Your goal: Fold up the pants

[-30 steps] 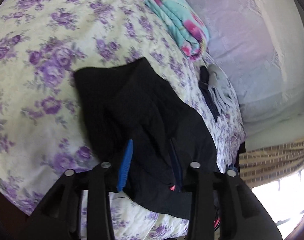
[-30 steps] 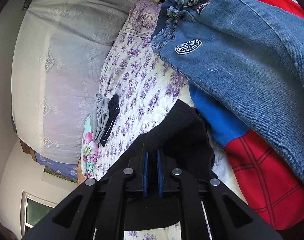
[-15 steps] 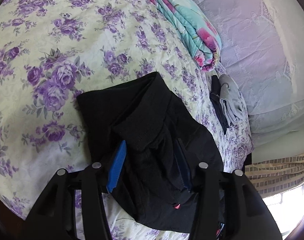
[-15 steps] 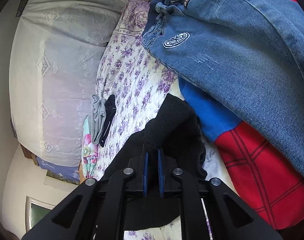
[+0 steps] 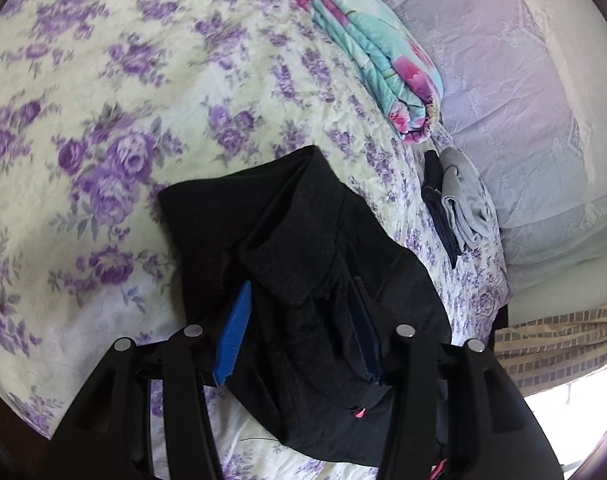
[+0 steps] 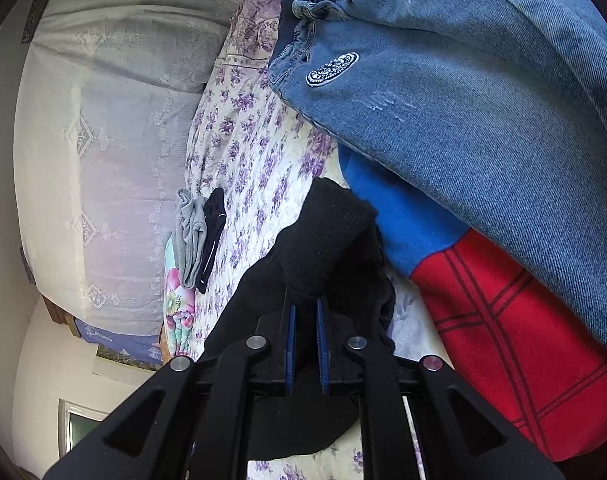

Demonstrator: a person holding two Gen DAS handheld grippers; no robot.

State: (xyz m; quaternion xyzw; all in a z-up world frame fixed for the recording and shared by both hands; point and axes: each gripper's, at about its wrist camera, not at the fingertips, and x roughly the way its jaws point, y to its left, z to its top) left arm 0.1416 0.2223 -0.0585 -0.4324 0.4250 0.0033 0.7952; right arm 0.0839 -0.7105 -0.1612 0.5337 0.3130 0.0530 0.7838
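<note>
The black pants (image 5: 303,288) lie bunched in the lower centre of the left wrist view, on the floral bedsheet (image 5: 123,92), partly doubled over with a thick fold running up toward mid-frame. My left tool (image 5: 299,332) straddles that fold, its blue pads standing half spread with cloth bulging between them; its jaws have just been opening a little, and I can't tell whether they still press on the fabric. In the right wrist view my right tool (image 6: 305,340) is nearly pressed together, pinching a ridge of the same pants (image 6: 327,236) at the lower centre.

To do this fold well, I judge I should hold the right pinch firm and keep the edge taut while the left takes or frees its layer cleanly, so that only one thickness travels. I'd lay the cloth toward the open sheet at the left wrist view's upper left, clear of the blue jeans (image 6: 483,80) and red garment (image 6: 523,340) beside the right tool.
</note>
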